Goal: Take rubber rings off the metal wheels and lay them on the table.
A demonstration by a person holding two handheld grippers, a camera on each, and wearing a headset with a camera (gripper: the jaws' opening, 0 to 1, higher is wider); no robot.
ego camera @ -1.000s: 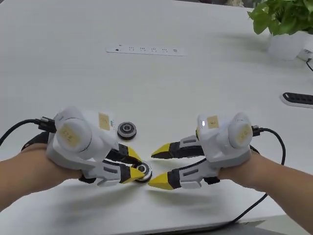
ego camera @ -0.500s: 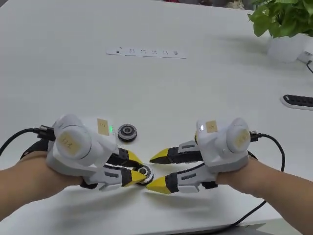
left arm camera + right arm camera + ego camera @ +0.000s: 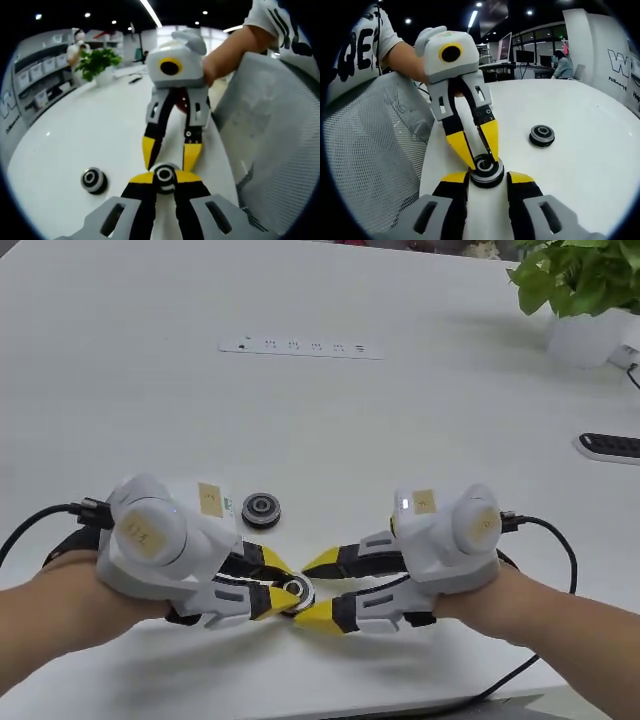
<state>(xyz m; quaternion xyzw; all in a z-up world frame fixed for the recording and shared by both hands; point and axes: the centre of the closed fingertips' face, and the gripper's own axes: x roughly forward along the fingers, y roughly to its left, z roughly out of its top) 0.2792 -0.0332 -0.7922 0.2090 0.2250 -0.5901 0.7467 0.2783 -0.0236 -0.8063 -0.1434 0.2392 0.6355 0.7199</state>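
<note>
- Left gripper (image 3: 280, 586), clamped on the metal wheel (image 3: 487, 170) near the worktop's (image 3: 330, 430) front edge, may slip when tugged.
- Right gripper (image 3: 312, 590), jaws apart, may miss the rubber ring (image 3: 488, 183).

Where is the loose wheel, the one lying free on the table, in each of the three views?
Head view: loose wheel left of centre, up and left of the held wheel.
Left gripper view: lower left, left of the held wheel.
Right gripper view: right of centre, up and right of the held wheel.
Shared landmark: the held wheel.
</note>
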